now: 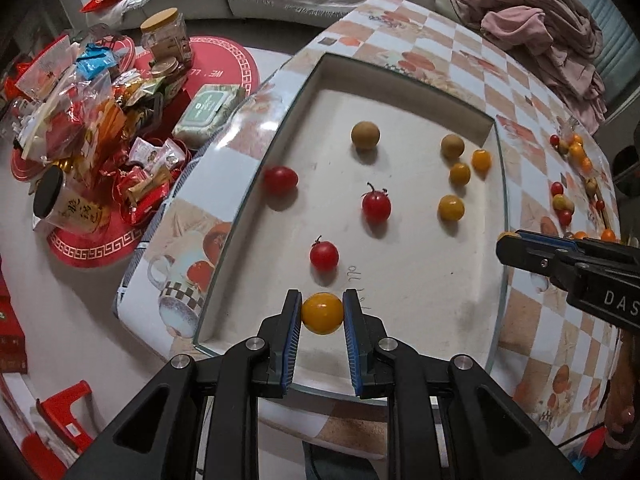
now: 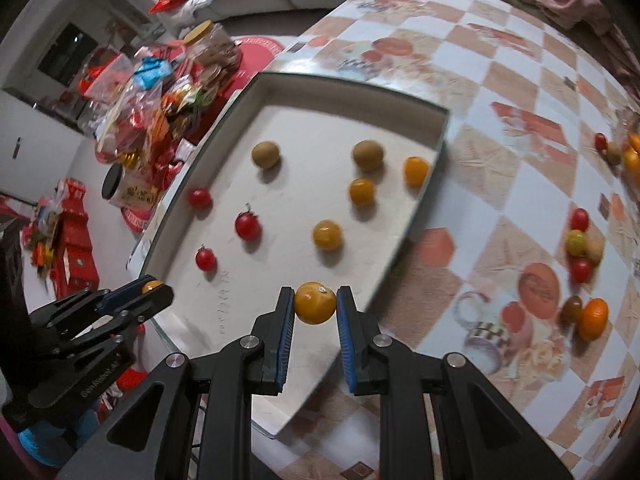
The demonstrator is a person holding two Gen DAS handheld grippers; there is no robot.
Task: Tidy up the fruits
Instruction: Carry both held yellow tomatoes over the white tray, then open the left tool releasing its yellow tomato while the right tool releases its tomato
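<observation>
My left gripper [image 1: 322, 313] is clamped on a yellow tomato [image 1: 322, 313] above the tray's [image 1: 460, 280] near edge. My right gripper [image 2: 315, 303] pinches another yellow tomato [image 2: 315, 303] near the tray's right rim. Risk: both fruits are round and held only at the pad tips, so a tilt or an early release could send them rolling into the red tomatoes [image 1: 324, 255]. The tray's middle is open. Loose fruit [image 2: 579, 243] crowds the tablecloth [image 2: 500, 80] to the right.
</observation>
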